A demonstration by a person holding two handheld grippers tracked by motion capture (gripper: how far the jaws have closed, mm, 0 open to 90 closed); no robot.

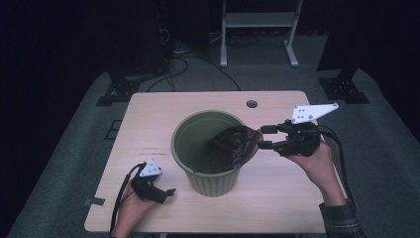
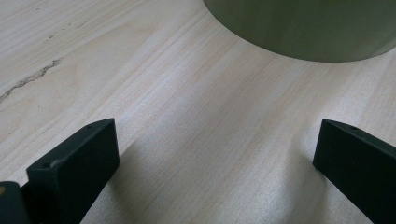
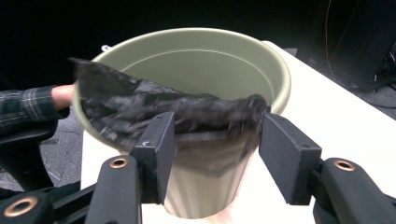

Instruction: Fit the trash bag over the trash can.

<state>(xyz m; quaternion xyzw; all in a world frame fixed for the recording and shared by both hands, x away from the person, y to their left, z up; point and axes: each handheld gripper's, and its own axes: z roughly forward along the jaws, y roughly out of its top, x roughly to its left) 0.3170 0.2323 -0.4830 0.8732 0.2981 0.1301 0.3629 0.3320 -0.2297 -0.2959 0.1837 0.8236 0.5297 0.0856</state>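
**Bin liner half draped over the green bin**

Down at the near left edge of the counter (image 1: 277, 198), the left gripper (image 2: 215, 154) rests with jaws spread, nothing between them. Just past it stands the green bin (image 1: 210, 181). A black bag (image 1: 233, 146) hangs over its right rim, partly inside. Right gripper (image 1: 265, 137) sits beside that rim, jaws parted, not pinching the bag.

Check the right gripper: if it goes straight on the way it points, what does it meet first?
Most likely the black bag draped over the near rim of the green bin. The right gripper is open and faces it, though depth is hard to judge.
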